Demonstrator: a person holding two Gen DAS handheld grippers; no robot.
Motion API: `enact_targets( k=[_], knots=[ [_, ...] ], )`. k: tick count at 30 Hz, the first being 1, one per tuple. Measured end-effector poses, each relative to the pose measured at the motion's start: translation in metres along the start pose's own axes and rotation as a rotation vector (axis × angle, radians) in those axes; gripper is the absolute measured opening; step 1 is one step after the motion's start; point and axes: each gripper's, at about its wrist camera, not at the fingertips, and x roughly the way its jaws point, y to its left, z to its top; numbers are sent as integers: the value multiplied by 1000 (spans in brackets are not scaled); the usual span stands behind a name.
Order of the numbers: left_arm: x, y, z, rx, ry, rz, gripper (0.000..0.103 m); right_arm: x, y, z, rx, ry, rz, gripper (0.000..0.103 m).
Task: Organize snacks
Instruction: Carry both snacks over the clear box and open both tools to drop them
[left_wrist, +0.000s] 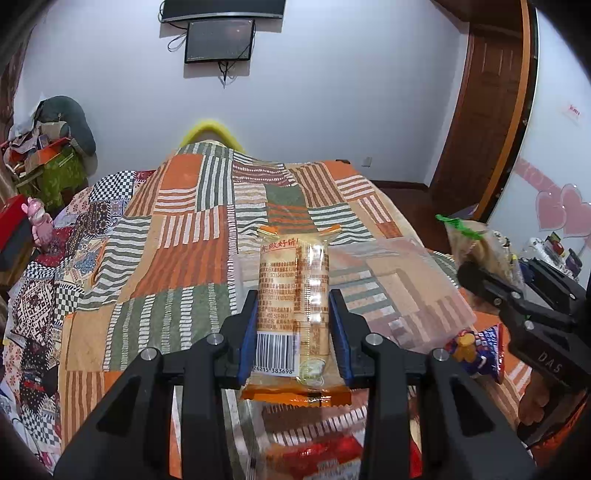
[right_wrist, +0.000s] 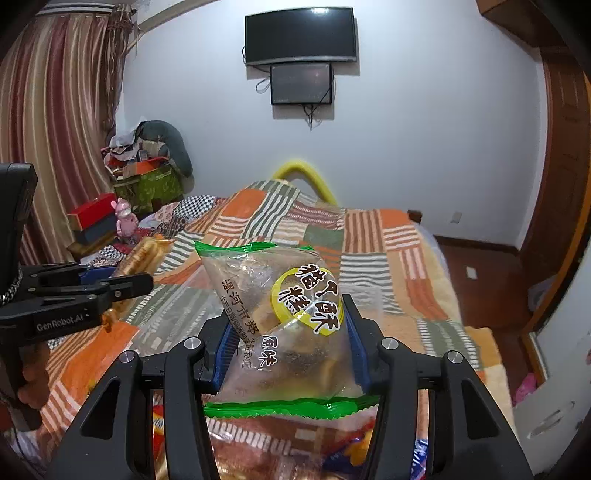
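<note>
Right up close, the left hand-held gripper clamps its blue pads on a long orange-edged pack of rice crackers, barcode end nearest the lens, the pack held lengthwise above the patchwork bedspread. Over on the right, the right hand-held gripper squeezes a clear, green-edged pastry bag with a yellow ring label, tilted and lifted off the bed. Just beyond and between both packs lies a clear plastic bag, flat on the bedspread. Near the bottom edge, a red snack wrapper sits under the left hand-held gripper, and a blue-and-red snack packet lies to its right. Far off, two dark screens hang on the white wall, striped curtains fall at the left, and a wooden door stands at the right.
</note>
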Motion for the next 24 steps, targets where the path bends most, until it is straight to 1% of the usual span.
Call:
enact_targets(
  k=[5, 9, 13, 18, 24],
  knots=[
    [23, -4, 4, 14, 40, 0, 36, 25, -6, -4, 35, 71, 15, 47],
    [44, -5, 5, 25, 98, -23, 36, 46, -12, -7, 43, 145, 0, 47],
    [65, -4, 3, 28, 153, -29, 36, 61, -15, -12, 43, 215, 10, 47],
    [78, -4, 0, 25, 190, -48, 36, 62, -17, -15, 32, 231, 16, 48],
    [77, -4, 3, 15, 182, -47, 37, 62, -19, -11, 13, 235, 16, 49]
  ],
)
